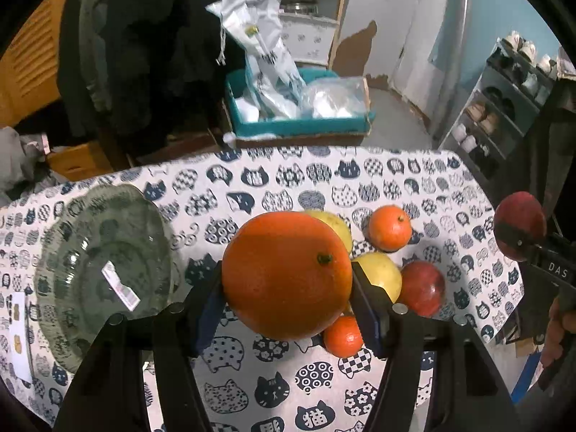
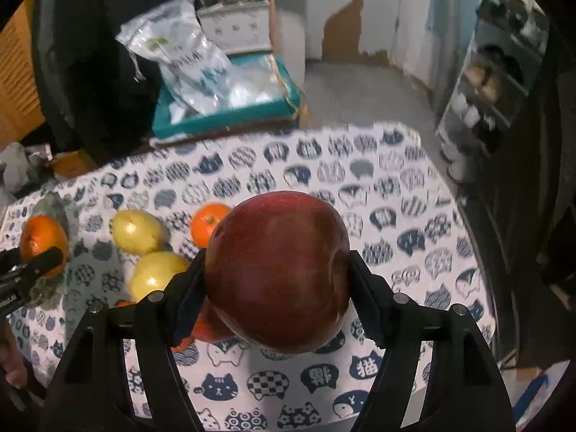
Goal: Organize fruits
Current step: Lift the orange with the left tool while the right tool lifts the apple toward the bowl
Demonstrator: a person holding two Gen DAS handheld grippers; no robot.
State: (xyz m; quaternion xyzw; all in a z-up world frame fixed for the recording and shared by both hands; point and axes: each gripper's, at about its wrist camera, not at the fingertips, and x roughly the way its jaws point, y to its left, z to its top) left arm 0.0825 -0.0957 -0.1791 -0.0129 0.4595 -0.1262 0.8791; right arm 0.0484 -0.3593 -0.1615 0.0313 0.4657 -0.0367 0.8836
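Orange (image 1: pixel 286 275): clamped in left gripper (image 1: pixel 288 288), above tablecloth (image 1: pixel 288 176).
Apple (image 2: pixel 277 270): gripped by right gripper (image 2: pixel 277 288).
Glass bowl (image 1: pixel 104 273): nine o'clock of orange.

Red apple (image 2: pixel 277 270) clamped between right gripper (image 2: pixel 277 280) fingers (image 2: pixel 363 288) — above cat-print tablecloth (image 2: pixel 396 187)

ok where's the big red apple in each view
Left wrist view: the big red apple is at the far right edge, clamped in the right gripper.
Right wrist view: it fills the centre, held between that gripper's fingers.
Shared landmark: the two yellow fruits on the cat-print tablecloth, beside the small orange.
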